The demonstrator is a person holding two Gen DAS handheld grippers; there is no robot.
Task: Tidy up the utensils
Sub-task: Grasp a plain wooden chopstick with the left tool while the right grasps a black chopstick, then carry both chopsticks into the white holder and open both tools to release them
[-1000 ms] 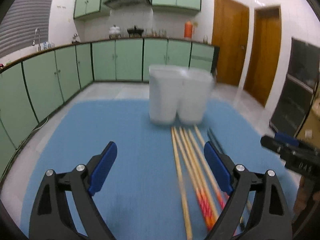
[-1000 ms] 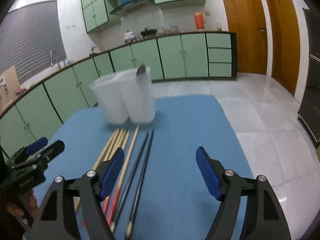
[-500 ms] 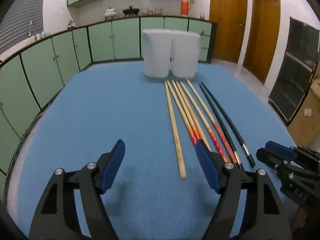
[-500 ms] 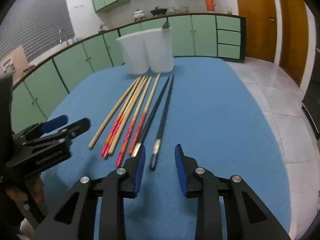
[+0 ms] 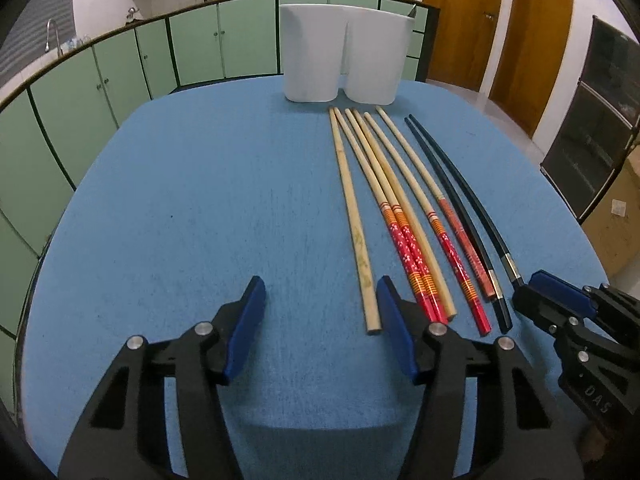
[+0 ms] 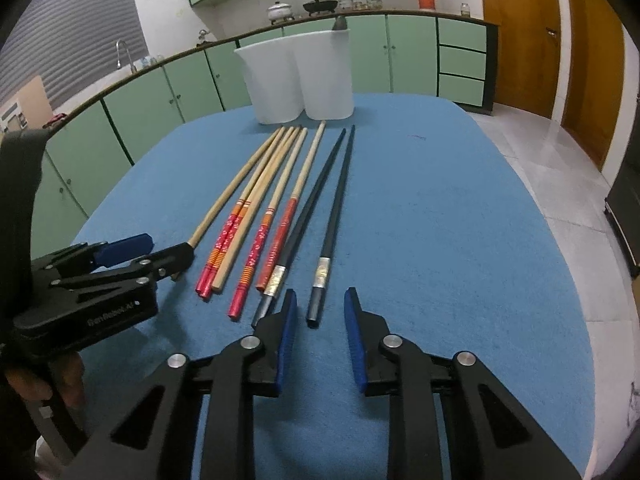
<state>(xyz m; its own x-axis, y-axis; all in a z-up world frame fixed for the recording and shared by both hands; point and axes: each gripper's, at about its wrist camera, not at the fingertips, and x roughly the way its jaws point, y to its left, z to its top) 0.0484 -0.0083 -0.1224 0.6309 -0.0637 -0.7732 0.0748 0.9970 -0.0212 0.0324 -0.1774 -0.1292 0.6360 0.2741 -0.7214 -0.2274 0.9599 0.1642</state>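
Note:
Several chopsticks lie side by side on the blue table point(image 5: 200, 208): a plain bamboo one point(image 5: 352, 216) at the left, red-handled wooden ones point(image 5: 404, 220), and two black ones point(image 5: 464, 208) at the right. A white double holder point(image 5: 344, 64) stands behind their tips; it also shows in the right wrist view point(image 6: 304, 76). My left gripper point(image 5: 320, 328) is open and empty, just left of the bamboo chopstick's near end. My right gripper point(image 6: 320, 336) is partly open and empty, with the end of the rightmost black chopstick point(image 6: 332, 216) just ahead of its gap.
Green kitchen cabinets point(image 5: 104, 80) run behind the table. Wooden doors point(image 5: 500, 28) stand at the right. The table's rounded edges fall off to a tiled floor point(image 6: 560, 152). The left gripper's body point(image 6: 92, 284) shows beside the chopsticks in the right wrist view.
Both grippers have pulled back from the holder toward the near ends of the chopsticks. The left jaws have narrowed. The right jaws narrowed, then widened a little around the black chopstick's end.

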